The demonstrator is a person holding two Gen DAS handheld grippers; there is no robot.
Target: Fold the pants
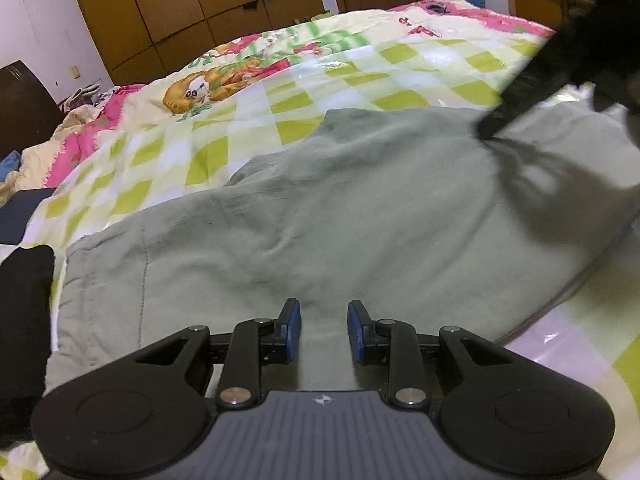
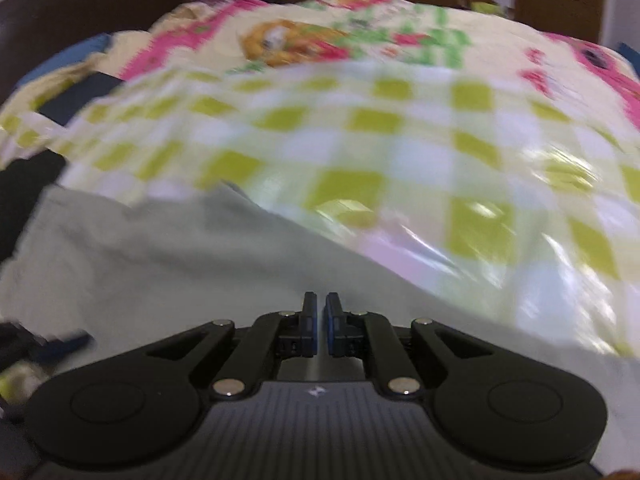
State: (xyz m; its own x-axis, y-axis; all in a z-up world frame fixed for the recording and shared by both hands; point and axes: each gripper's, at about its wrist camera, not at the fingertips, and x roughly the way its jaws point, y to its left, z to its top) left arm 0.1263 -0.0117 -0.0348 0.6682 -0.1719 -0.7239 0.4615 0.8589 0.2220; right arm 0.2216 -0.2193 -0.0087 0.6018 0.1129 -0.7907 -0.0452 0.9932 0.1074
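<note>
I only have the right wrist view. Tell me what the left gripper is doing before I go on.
Observer: The left gripper hangs over the pale green pants, jaws apart, with nothing between them.
Operator: Now give me the hemmed end.
Observer: A stitched hem runs left of that gripper, and that end of the pants lies on the checked quilt.

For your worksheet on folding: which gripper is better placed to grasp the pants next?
Left. The left gripper hangs open over the grey-green pants; the right gripper is nearly shut with nothing between its pads.
</note>
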